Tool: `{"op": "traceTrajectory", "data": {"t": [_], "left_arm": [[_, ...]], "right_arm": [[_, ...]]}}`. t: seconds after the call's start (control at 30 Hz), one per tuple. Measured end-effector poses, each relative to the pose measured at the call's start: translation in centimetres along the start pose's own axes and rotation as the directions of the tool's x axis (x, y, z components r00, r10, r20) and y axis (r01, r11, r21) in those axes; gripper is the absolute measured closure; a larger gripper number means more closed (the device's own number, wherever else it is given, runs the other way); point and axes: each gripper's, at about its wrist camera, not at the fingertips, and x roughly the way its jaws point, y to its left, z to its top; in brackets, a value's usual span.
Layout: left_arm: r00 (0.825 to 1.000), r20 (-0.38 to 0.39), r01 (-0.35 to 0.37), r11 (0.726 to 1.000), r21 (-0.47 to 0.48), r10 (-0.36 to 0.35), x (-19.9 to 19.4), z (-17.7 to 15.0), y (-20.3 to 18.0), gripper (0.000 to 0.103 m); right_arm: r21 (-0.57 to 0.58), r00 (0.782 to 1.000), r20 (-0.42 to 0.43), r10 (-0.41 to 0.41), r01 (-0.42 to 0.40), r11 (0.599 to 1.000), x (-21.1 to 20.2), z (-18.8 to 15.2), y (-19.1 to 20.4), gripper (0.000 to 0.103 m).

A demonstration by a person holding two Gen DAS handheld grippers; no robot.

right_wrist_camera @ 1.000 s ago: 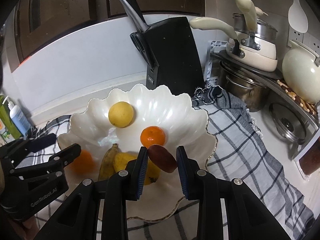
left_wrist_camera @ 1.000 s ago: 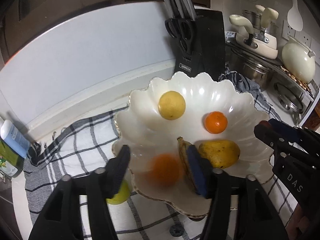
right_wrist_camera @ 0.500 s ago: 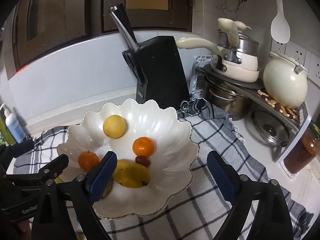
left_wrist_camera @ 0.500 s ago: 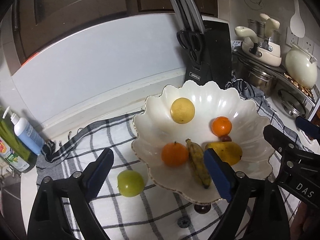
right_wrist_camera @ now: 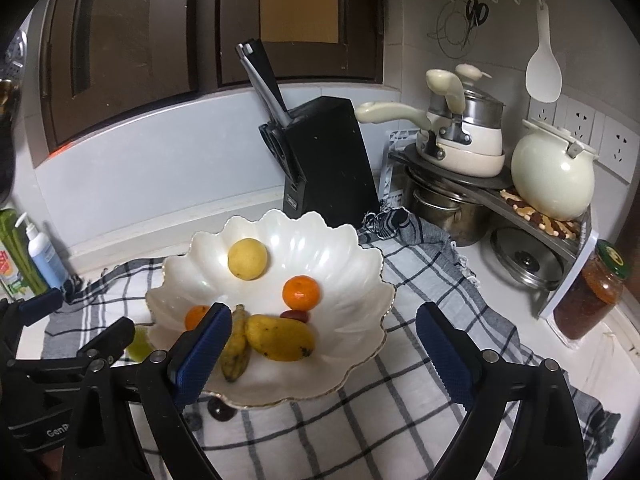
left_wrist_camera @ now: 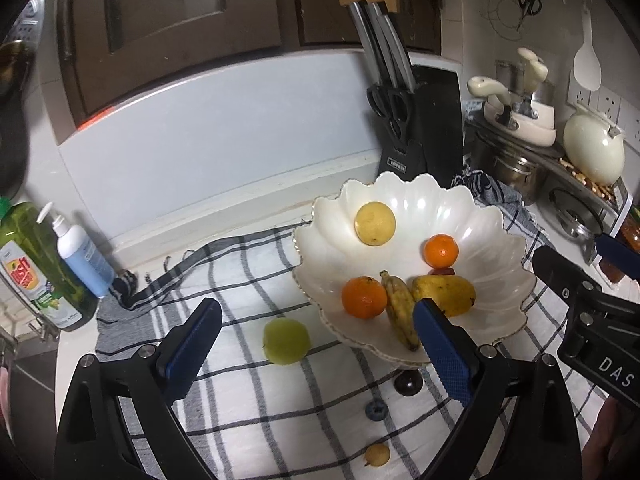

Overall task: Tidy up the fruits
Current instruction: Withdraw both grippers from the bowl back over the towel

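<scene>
A white scalloped bowl (left_wrist_camera: 500, 280) (right_wrist_camera: 360, 280) holds a lemon (left_wrist_camera: 375, 223), two oranges (left_wrist_camera: 441, 249) (left_wrist_camera: 364, 297), a banana (left_wrist_camera: 400, 312), a mango (left_wrist_camera: 444, 295) and a dark red date (right_wrist_camera: 295, 315). On the checked cloth in front lie a green fruit (left_wrist_camera: 286, 340), a dark plum (left_wrist_camera: 408, 381), a blueberry (left_wrist_camera: 376, 409) and a small yellow fruit (left_wrist_camera: 377, 454). My left gripper (left_wrist_camera: 316, 344) is open and empty above the cloth, beside the green fruit. My right gripper (right_wrist_camera: 324, 356) is open and empty over the bowl's near rim.
A black knife block (right_wrist_camera: 324, 160) stands behind the bowl. Pots and a cream kettle (right_wrist_camera: 552, 176) sit on a rack at the right, with a jar (right_wrist_camera: 592, 300) below. Soap bottles (left_wrist_camera: 52, 264) stand at the left.
My right gripper opened and left the date in the bowl. My left gripper opened and left an orange in the bowl. Both grippers pulled back and up from the bowl.
</scene>
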Motion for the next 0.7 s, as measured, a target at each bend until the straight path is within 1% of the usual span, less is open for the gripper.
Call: {"op": "traceTrajectory", "data": {"t": [0.17, 0.3, 0.43, 0.7], "left_arm": [[0.999, 0.033, -0.017, 1.000, -0.011, 0.018, -1.9, -0.3, 0.9, 0.004], [0.999, 0.044, -0.020, 1.000, -0.012, 0.021, -3.0, -0.6, 1.4, 0.003], [0.998, 0.049, -0.028, 1.000, -0.009, 0.028, -3.9, -1.3, 1.7, 0.003], [0.999, 0.052, 0.009, 1.000, -0.022, -0.008, -5.1, -3.4, 1.9, 0.003]], "right_arm": [[0.002, 1.000, 0.014, -0.002, 0.002, 1.000, -1.7, 0.0, 0.6, 0.009], [0.009, 1.000, 0.017, -0.010, 0.010, 1.000, -2.6, -0.3, 1.0, 0.005], [0.010, 1.000, 0.019, -0.014, 0.014, 1.000, -3.5, -0.7, 1.3, 0.005], [0.019, 0.999, 0.023, -0.022, 0.021, 1.000, -5.3, -2.1, 1.6, 0.005]]}}
